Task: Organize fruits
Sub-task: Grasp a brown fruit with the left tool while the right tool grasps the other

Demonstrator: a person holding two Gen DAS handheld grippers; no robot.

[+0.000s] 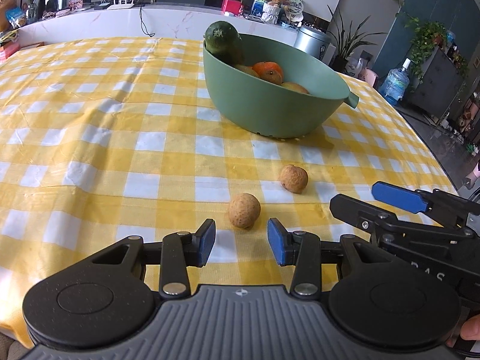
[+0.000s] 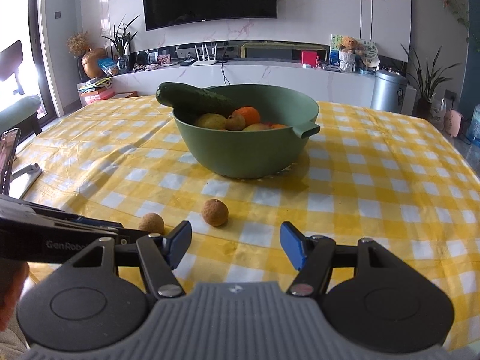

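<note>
Two small brown round fruits lie on the yellow checked tablecloth: the near one (image 1: 243, 210) (image 2: 151, 223) and the far one (image 1: 294, 178) (image 2: 214, 212). A green bowl (image 1: 270, 111) (image 2: 246, 153) behind them holds a cucumber (image 1: 223, 43) (image 2: 195, 99), oranges (image 1: 268, 70) (image 2: 247, 115) and yellowish fruits. My left gripper (image 1: 241, 241) is open and empty, the near fruit just ahead of its fingertips. My right gripper (image 2: 236, 244) is open and empty, just short of the far fruit. The right gripper (image 1: 399, 201) also shows in the left wrist view.
A phone on a stand (image 2: 9, 162) stands at the table's left edge. A white TV counter (image 2: 240, 75) with clutter runs behind the table. A metal bin (image 2: 388, 90), plants and a water jug (image 1: 394, 82) stand on the floor to the right.
</note>
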